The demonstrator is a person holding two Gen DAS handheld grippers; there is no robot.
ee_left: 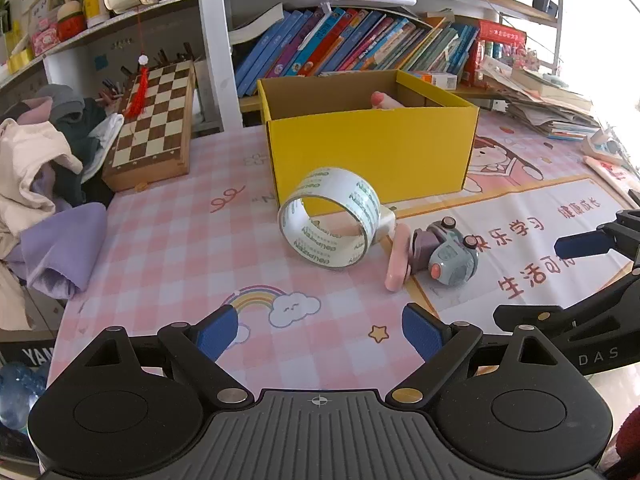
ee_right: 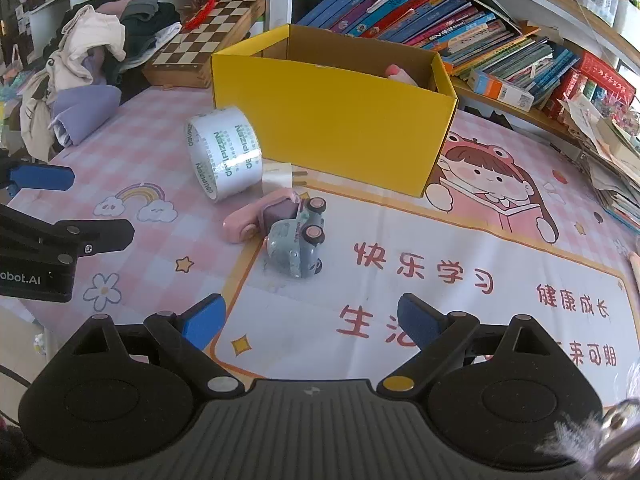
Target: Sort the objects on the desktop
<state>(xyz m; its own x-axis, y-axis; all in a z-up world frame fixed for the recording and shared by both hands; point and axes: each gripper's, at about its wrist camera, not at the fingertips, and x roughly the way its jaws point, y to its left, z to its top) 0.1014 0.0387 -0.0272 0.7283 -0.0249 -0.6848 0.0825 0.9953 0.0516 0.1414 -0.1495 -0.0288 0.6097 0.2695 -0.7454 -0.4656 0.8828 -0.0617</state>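
Both my left hand-held gripper (ee_left: 320, 330) and right hand-held gripper (ee_right: 310, 320) hover wide open, empty — tape roll (ee_left: 330, 218) and toy car (ee_right: 298, 240) await the yellow box (ee_left: 372, 148).

In front of me I count one yellow cardboard box (ee_left: 372, 152), one roll of clear tape (ee_left: 332, 218), one white plug adapter (ee_right: 280, 174), one pink stick-shaped object (ee_right: 256, 214), one grey-blue toy car (ee_right: 296, 246) and one chessboard (ee_left: 154, 120).
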